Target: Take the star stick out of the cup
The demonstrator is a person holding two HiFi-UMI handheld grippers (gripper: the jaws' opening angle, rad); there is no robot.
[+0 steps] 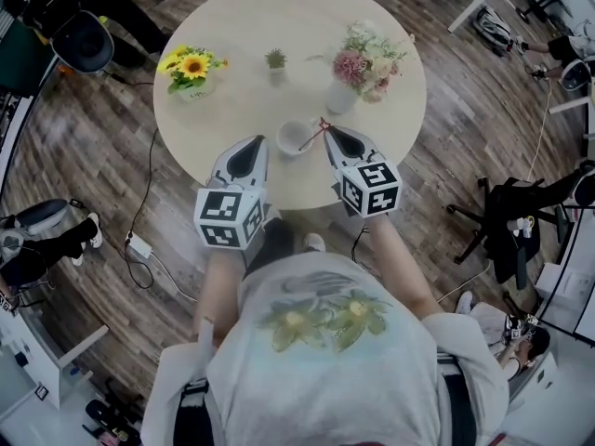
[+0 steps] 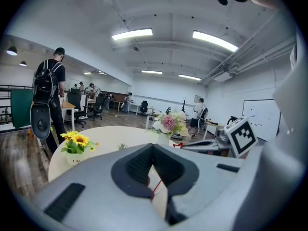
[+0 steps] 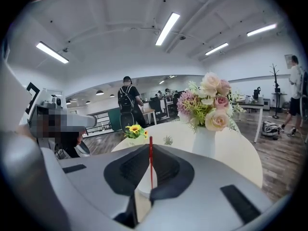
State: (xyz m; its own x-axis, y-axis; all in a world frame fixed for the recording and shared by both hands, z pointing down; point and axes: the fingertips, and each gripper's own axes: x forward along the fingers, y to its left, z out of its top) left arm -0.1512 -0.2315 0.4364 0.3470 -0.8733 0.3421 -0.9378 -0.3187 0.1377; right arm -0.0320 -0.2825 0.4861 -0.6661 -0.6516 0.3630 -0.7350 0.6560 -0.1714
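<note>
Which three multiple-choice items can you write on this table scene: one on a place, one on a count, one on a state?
1. Where does the cup stand?
A. between the left gripper and the right gripper
B. behind the vase
C. on the floor

2. How many plants or bouquets stand on the table?
A. one
B. three
C. five

3. What is the right gripper doing?
A. hanging open
B. gripping the red star stick
C. holding the vase

Answers: A, the head view shows it there; B, sunflowers, small green plant, pink bouquet; B, its jaws are closed on the stick.
</note>
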